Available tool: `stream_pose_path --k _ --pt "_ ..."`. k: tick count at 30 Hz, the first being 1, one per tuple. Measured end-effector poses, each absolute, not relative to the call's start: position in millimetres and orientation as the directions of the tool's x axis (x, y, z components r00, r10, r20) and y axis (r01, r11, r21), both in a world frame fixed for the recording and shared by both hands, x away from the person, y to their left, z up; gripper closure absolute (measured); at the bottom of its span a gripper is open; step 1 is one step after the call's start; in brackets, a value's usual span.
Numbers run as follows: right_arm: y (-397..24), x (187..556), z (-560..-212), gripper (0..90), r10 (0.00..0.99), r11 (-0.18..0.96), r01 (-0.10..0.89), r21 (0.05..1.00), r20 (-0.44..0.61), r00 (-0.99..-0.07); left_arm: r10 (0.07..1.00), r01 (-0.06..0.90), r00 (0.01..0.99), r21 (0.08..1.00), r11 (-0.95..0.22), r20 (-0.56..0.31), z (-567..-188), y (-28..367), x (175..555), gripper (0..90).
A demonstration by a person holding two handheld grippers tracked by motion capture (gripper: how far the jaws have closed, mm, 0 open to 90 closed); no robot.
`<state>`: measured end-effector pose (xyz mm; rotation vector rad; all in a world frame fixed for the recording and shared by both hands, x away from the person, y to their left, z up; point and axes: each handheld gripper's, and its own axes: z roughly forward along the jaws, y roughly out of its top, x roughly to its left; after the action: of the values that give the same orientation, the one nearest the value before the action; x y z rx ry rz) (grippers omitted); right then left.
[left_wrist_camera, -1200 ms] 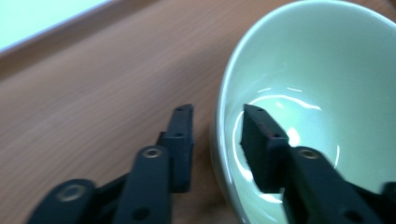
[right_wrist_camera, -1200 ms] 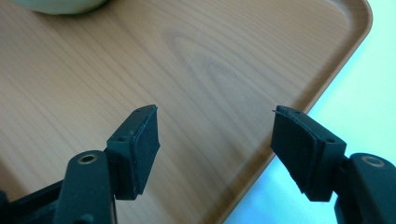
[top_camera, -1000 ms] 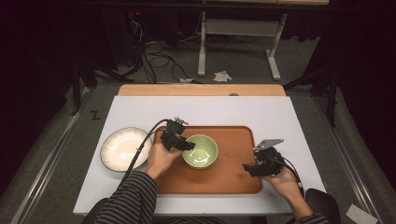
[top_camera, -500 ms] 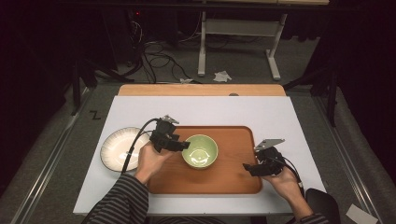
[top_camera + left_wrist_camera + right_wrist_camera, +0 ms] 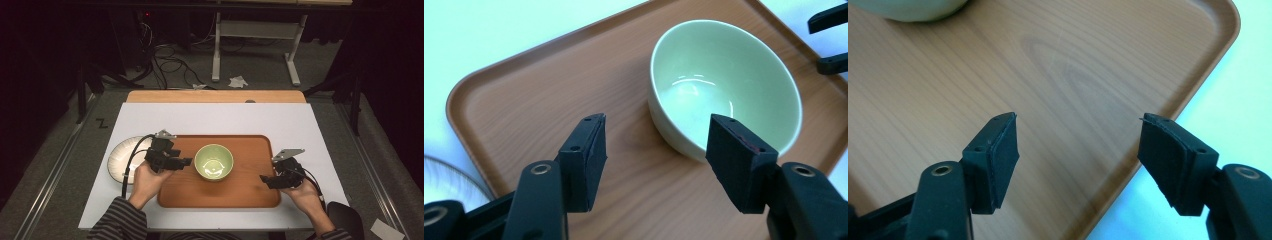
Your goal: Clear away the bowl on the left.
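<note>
Green bowl on the tray, both of my hand-held grippers empty beside it.

From the high view, I lose part of the white plate (image 5: 120,157) at centre left under my left hand-held gripper (image 5: 184,163), and the room past the table (image 5: 220,117) goes dark along the top and side edges. In the right gripper view the bowl is cut off at the upper left edge. I count one green bowl (image 5: 214,161) in the middle of one wooden tray (image 5: 250,192), one plate, two grippers. The left one's jaws have just been opening and stand wide with nothing between them, just left of the bowl; the right hand-held gripper (image 5: 265,179) gapes over the tray's lower right edge, holding nothing. The table is white; cables (image 5: 167,55) lie on the grey floor beyond.
</note>
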<state>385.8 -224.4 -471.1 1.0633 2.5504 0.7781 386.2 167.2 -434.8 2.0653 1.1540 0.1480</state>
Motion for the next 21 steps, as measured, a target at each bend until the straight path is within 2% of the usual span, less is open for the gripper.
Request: stream_pose_path --k 21 --pt "-223.8 385.2 -469.5 34.4 0.713 0.590 0.564 0.578 -0.045 -0.699 0.775 0.716 0.565 0.634 -0.291 -0.282 -454.2 175.4 364.0 41.1"
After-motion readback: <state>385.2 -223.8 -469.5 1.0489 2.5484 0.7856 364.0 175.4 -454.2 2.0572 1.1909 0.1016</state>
